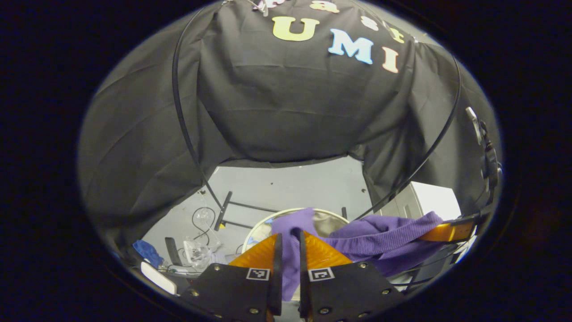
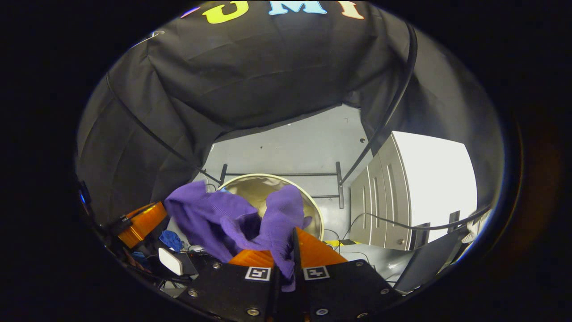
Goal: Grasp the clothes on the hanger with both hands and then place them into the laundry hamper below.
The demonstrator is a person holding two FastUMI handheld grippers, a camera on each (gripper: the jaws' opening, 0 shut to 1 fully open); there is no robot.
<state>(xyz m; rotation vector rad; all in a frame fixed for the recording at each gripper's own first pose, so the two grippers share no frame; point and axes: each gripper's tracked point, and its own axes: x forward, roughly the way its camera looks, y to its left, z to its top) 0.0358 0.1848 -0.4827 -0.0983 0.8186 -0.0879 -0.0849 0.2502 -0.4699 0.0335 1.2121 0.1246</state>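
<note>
Left gripper view has one purple garment (image 1: pixel 380 241), one round laundry hamper (image 1: pixel 261 228) and two grippers. The left gripper (image 1: pixel 289 250) sits at the near edge with its two fingers drawn narrow on a fold of the cloth, which passes between them. From there the garment stretches to the right, where the right gripper (image 1: pixel 451 231) holds its other end. The hamper's pale rim lies beyond on the grey floor (image 1: pixel 290 183), and the cloth hangs in front of it (whether it touches the rim I cannot tell).

The right gripper view looks into the hamper (image 2: pixel 250 188): its inside looks bare. The garment (image 2: pixel 214 219) is bunched above its near edge, pinched between the right gripper's (image 2: pixel 286 252) closed-in fingers, with the left gripper (image 2: pixel 140 223) at far left. A white cabinet (image 2: pixel 424 179) stands to the right, and one black rack base (image 2: pixel 286 174) lies behind the hamper.
</note>
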